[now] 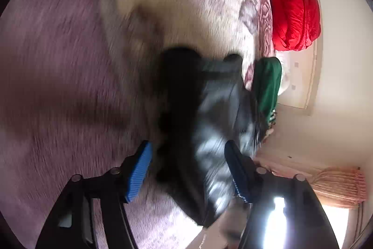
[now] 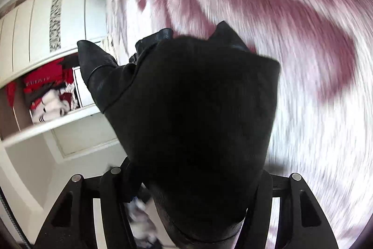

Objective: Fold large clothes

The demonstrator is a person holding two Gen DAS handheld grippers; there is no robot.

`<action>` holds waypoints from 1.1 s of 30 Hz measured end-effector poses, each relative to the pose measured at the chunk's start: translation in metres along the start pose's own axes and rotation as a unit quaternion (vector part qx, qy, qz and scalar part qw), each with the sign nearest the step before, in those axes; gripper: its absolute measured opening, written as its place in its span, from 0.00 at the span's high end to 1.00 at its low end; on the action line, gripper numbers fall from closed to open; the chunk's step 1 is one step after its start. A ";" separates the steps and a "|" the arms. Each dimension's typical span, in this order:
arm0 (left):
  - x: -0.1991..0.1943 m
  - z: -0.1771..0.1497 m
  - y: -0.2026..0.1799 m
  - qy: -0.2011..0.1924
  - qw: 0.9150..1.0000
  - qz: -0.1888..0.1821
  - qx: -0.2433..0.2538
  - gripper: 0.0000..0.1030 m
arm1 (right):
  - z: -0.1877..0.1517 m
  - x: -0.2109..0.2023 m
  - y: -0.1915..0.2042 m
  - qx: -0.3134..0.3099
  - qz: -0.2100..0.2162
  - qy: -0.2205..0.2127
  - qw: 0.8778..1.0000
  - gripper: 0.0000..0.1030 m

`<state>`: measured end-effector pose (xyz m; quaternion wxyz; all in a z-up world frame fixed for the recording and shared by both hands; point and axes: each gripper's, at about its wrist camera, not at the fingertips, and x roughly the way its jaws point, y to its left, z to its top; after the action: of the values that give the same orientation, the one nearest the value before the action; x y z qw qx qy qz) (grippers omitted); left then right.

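Folding looks barely begun: a black garment point(image 1: 209, 123) hangs bunched ahead of the left gripper point(image 1: 188, 169), between its spread blue pads without either visibly pressing it, and drapes over the right gripper point(image 2: 193, 202), hiding whether that one pinches it, above the pink furry blanket point(image 2: 303, 39).

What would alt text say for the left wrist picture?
A black leather-like garment hangs between the blue pads of the left gripper above a blurred pink furry blanket. A red bundle and green cloth lie beyond.
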<state>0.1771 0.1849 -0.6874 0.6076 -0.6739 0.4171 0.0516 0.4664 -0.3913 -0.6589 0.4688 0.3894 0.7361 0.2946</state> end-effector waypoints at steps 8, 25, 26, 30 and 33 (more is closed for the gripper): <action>0.051 -0.025 -0.003 0.016 0.999 -0.028 -0.002 0.24 | -0.025 0.002 -0.022 0.013 0.019 0.048 0.999 0.19; 0.048 -0.005 -0.054 -0.080 0.996 0.000 0.049 0.22 | -0.046 0.044 0.018 -0.030 0.045 -0.014 0.998 0.48; 0.047 -0.003 -0.056 -0.081 0.996 0.000 0.049 0.22 | -0.048 0.044 0.024 -0.035 0.044 -0.014 0.998 0.52; 0.042 0.002 -0.076 -0.081 0.995 -0.002 0.064 0.22 | -0.053 0.043 0.051 -0.061 0.037 -0.010 0.997 0.58; 0.044 0.001 -0.092 -0.083 0.994 -0.010 0.072 0.22 | -0.051 0.027 0.069 -0.081 0.035 -0.005 0.996 0.60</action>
<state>0.2634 0.1556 -0.6417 0.6872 -0.6261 0.3613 0.0715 0.4330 -0.3351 -0.5963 0.4922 0.3767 0.6934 0.3675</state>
